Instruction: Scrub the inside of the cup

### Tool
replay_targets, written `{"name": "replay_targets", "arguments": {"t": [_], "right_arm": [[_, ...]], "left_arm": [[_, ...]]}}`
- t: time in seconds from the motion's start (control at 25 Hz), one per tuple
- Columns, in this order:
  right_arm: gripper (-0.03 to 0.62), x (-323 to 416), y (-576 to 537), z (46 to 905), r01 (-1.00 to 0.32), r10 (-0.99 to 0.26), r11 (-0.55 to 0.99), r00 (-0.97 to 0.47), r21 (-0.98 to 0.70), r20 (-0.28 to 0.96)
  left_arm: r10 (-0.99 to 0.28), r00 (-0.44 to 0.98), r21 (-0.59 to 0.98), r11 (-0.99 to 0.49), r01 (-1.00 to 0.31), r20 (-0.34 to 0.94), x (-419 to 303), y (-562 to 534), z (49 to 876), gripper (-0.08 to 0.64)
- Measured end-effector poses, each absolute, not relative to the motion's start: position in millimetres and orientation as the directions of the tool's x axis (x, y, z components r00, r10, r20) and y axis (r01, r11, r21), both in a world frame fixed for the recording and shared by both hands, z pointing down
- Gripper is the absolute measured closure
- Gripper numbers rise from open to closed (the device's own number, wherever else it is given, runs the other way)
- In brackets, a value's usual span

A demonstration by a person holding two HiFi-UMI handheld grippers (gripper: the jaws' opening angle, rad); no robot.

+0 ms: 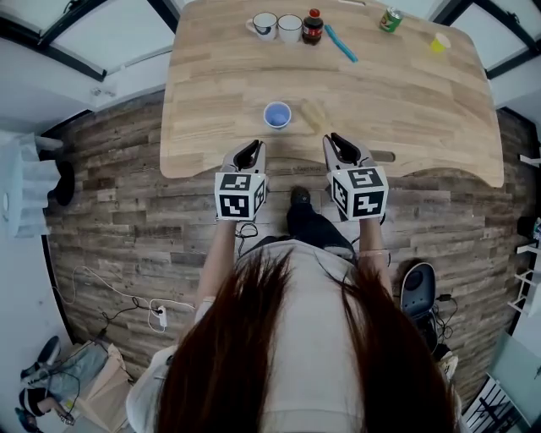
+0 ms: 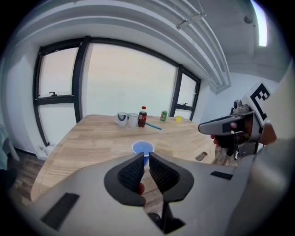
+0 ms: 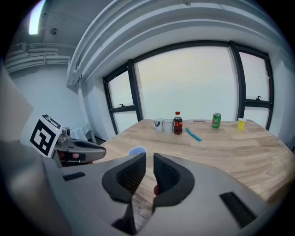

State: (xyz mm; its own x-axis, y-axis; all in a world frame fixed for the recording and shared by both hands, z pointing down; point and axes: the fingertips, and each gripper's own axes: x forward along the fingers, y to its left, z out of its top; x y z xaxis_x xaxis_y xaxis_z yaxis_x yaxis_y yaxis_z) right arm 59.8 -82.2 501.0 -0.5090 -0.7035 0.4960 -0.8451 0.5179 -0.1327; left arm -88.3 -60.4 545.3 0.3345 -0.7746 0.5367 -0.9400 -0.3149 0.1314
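Left tool (image 2: 145,156), right tool (image 3: 149,156) closed — cup (image 1: 277,114) upright

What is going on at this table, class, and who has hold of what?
A person stands at the near edge of a wooden table, holding a left gripper and a right gripper over that edge. Both are shut and empty. The blue cup stands upright just ahead of them, untouched, with a pale object beside it that is too blurred to name. Mugs, a dark bottle and a green can line the far edge. No scrubbing has begun.
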Motion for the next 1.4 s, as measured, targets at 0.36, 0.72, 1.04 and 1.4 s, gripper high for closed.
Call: {"name": "replay_targets", "arguments": {"t": [0.36,0.72,1.04,1.4], "right_arm": [[0.552,61,-103,520,-0.825,-0.664,0.552,-0.522,-0.120,0.535],[0.501,63,-119,542,-0.805,-0.610,0.575,-0.539,-0.143,0.581],[0.444,62,-131,559,-0.798,-0.582,0.582,-0.544,-0.158,0.604],[0.413,67,-147,577,-0.813,-0.587,0.554,-0.536,-0.182,0.607]], "left_arm": [[-0.745,0.345,0.173,-0.302,-0.938,0.570,-81,-75,569,0.456],[-0.723,0.337,0.202,-0.270,-0.941,0.602,-77,-89,594,0.379],[-0.721,0.306,0.189,-0.241,-0.952,0.622,-72,-99,615,0.324],[-0.734,0.252,0.093,-0.251,-0.963,0.630,-69,-117,629,0.281]]}}
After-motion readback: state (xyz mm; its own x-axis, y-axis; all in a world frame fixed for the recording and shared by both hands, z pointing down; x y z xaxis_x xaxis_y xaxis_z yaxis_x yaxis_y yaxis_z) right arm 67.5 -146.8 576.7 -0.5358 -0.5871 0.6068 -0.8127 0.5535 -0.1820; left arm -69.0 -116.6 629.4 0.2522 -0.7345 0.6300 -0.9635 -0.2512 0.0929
